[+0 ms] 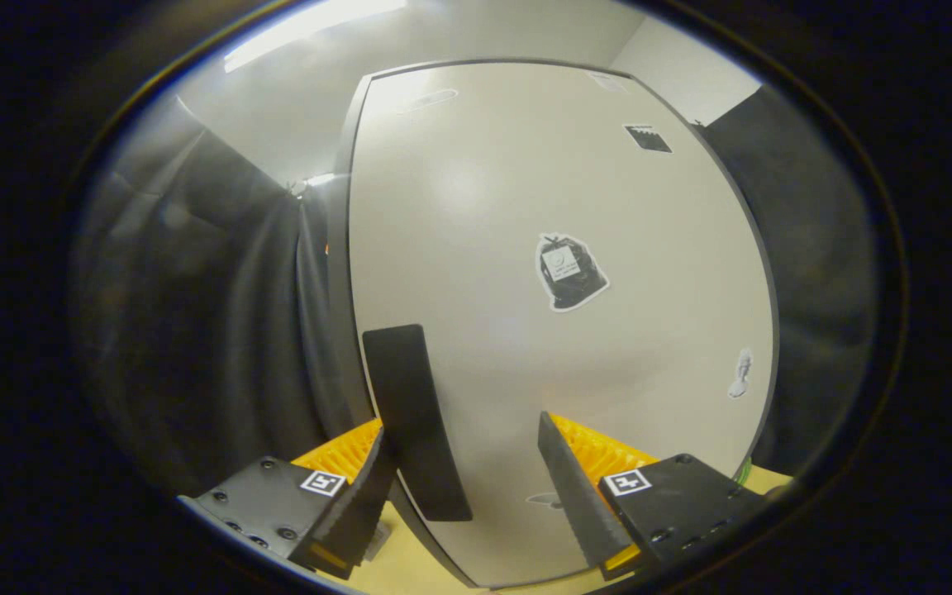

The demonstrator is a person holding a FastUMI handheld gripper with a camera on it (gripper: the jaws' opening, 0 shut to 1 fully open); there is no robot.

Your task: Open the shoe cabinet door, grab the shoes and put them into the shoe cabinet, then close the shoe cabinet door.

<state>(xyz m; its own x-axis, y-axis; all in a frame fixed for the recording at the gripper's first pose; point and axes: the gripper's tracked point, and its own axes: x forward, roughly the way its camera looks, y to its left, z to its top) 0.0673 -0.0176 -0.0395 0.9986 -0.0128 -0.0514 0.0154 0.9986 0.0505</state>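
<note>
The shoe cabinet door (525, 207) is a pale flat panel with a dark rim, standing close in front of me and bearing a few stickers. Its dark bar handle (414, 413) runs upright near the door's left edge. My gripper (461, 430) is open right at the door. The handle sits between the fingers, close against the left finger (364, 487), and the right finger (571, 487) is well apart from it. Nothing is held. I cannot tell whether the door is ajar.
Black cloth (220, 330) hangs to the left of the cabinet and more of it (815, 273) to the right. A light wooden surface (410, 562) shows below the door, under the fingers. A white wall and a ceiling light are above.
</note>
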